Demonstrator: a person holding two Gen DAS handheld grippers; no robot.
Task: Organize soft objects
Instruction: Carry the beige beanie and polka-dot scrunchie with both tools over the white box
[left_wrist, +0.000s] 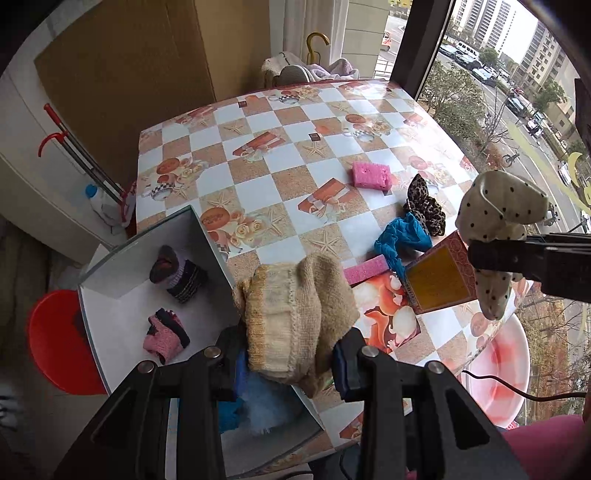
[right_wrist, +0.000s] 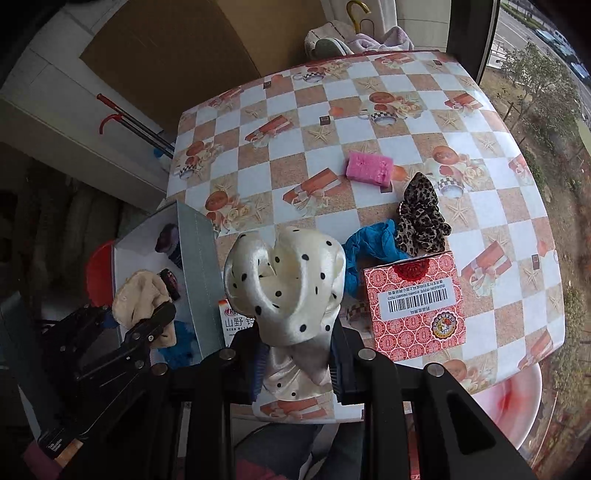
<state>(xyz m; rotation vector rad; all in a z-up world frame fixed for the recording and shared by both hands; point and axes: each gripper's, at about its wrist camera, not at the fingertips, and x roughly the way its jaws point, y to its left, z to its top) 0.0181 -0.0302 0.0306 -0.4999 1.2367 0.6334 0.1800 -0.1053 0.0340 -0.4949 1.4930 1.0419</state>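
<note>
My left gripper (left_wrist: 291, 354) is shut on a beige knitted sock (left_wrist: 295, 314) and holds it over the right wall of an open white box (left_wrist: 122, 273). The box holds a dark striped sock bundle (left_wrist: 177, 273), a pink sock bundle (left_wrist: 166, 336) and something blue (left_wrist: 258, 406). My right gripper (right_wrist: 295, 354) is shut on a cream polka-dot scrunchie (right_wrist: 288, 280), held above the table's near edge. The scrunchie also shows in the left wrist view (left_wrist: 498, 218). On the table lie a leopard scrunchie (right_wrist: 421, 218), a blue scrunchie (right_wrist: 373, 243) and a pink sponge (right_wrist: 369, 168).
A red patterned carton (right_wrist: 413, 302) stands on the checkered tablecloth (right_wrist: 332, 92) near the front. A second pink sponge (left_wrist: 365, 271) lies beside it. A red stool (left_wrist: 59, 343) is left of the box, a pink basin (left_wrist: 498, 369) below the table's right corner.
</note>
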